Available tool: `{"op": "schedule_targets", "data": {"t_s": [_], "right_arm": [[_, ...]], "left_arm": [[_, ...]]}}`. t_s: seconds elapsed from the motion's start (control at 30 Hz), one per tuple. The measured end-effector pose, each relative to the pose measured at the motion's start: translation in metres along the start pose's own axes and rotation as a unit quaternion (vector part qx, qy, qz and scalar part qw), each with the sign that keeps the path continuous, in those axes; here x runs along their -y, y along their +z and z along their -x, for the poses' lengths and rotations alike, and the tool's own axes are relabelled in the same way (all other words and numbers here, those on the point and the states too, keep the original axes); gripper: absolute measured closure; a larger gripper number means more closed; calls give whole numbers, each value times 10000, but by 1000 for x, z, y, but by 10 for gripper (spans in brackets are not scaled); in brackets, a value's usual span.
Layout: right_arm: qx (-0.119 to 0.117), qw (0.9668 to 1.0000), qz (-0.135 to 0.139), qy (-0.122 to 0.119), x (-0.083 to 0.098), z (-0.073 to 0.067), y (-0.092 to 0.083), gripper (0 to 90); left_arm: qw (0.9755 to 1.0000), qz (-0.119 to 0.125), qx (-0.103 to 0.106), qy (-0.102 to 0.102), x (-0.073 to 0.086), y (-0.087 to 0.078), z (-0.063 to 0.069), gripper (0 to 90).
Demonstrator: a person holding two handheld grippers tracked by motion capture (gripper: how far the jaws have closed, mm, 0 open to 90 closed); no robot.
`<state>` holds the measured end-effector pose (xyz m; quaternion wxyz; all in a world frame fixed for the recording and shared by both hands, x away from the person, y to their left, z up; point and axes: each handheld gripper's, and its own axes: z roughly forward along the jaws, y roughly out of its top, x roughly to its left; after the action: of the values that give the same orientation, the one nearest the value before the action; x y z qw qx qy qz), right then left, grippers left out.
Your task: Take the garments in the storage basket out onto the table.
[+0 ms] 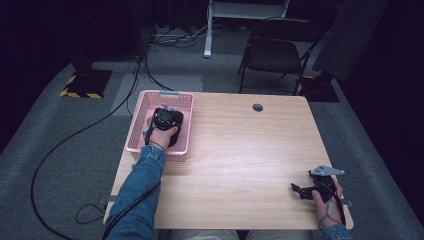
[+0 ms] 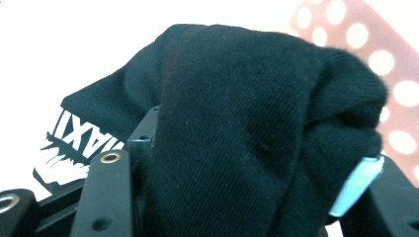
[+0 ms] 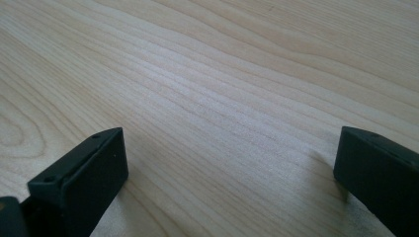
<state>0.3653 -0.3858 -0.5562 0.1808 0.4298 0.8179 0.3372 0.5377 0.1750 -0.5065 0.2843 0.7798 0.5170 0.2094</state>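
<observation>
Fingers of left gripper (image 2: 237,197) pinch one black garment (image 2: 257,123) in one pink basket (image 1: 145,107).

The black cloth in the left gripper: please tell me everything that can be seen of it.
The black cloth looks like a soft knitted fabric, bunched and folded. White printed letters show on a flatter part at its left. The left gripper is shut on it, inside the pink basket, whose perforated wall stands behind it.

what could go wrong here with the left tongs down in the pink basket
1. The left tongs hold a bunched fold of black cloth; it may slip free when lifted.
2. Trailing cloth could snag the pink basket and tip it, since the basket sits at the table corner.
</observation>
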Motion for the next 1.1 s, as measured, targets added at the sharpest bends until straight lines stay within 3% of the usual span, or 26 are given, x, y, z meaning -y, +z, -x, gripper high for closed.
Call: {"op": "schedule_targets", "data": {"t_s": [0.4,1.1], "right_arm": [[-1,10000,-1,1,0,0,0,1],[-1,10000,-1,1,0,0,0,2]], "left_arm": [[9995,200,-181,-133,-2,-9,-1,414],[9989,420,-165,-98,-33,-54,7,414]]}}
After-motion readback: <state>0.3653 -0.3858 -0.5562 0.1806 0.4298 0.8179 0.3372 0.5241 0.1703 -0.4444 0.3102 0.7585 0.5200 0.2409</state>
